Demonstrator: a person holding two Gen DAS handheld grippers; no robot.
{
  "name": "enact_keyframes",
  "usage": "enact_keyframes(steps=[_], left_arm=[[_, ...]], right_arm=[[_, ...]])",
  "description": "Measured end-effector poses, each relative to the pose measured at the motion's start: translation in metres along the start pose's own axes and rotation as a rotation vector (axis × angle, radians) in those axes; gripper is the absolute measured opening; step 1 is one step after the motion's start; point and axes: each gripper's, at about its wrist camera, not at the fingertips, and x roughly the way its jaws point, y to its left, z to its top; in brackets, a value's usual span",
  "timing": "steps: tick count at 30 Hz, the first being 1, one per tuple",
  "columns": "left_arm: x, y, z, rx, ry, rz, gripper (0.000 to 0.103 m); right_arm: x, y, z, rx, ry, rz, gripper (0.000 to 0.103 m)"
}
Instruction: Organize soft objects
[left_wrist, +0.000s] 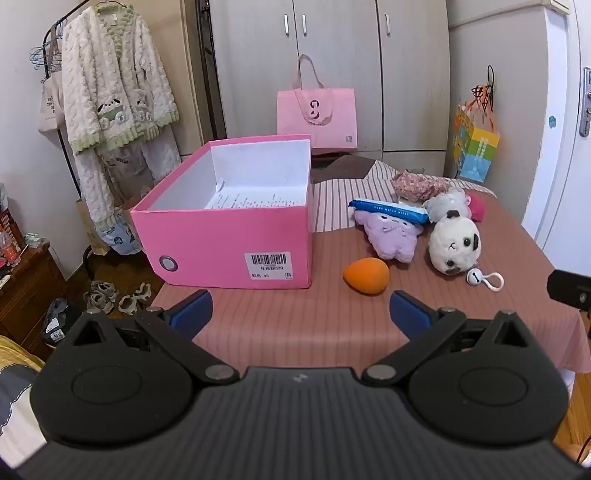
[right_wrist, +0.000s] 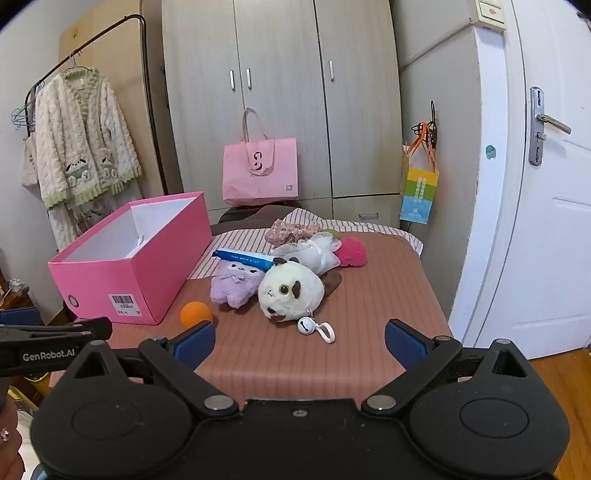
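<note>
An open pink box (left_wrist: 236, 240) (right_wrist: 129, 284) stands on the left of the striped table cover, with only a paper sheet inside. Right of it lie an orange sponge egg (left_wrist: 366, 275) (right_wrist: 195, 314), a purple plush (left_wrist: 391, 234) (right_wrist: 234, 284), a white panda plush (left_wrist: 454, 245) (right_wrist: 290, 295) with a bell charm (right_wrist: 306, 326), a blue wipes pack (left_wrist: 391, 210) (right_wrist: 243, 258), a grey-white plush (right_wrist: 314, 253), a pink pompom (right_wrist: 351, 253) and a floral cloth (right_wrist: 291, 230). My left gripper (left_wrist: 301, 314) and right gripper (right_wrist: 299, 345) both hover open and hold nothing, short of the objects.
A pink tote bag (left_wrist: 317, 116) leans on the wardrobe behind the table. A clothes rack with a fluffy robe (left_wrist: 114, 99) stands at the left, shoes on the floor below. A coloured paper bag (right_wrist: 417, 194) hangs near the white door at the right.
</note>
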Motion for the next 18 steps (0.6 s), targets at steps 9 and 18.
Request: enact_keyframes(steps=[9, 18], left_arm=[[0.008, -0.003, -0.012, 0.016, -0.022, -0.033, 0.103], [-0.001, -0.004, -0.007, 0.023, -0.033, -0.031, 0.103]], right_arm=[[0.001, 0.001, 0.000, -0.003, 0.005, -0.001, 0.100], [0.002, -0.001, -0.003, -0.007, 0.005, 0.006, 0.100]])
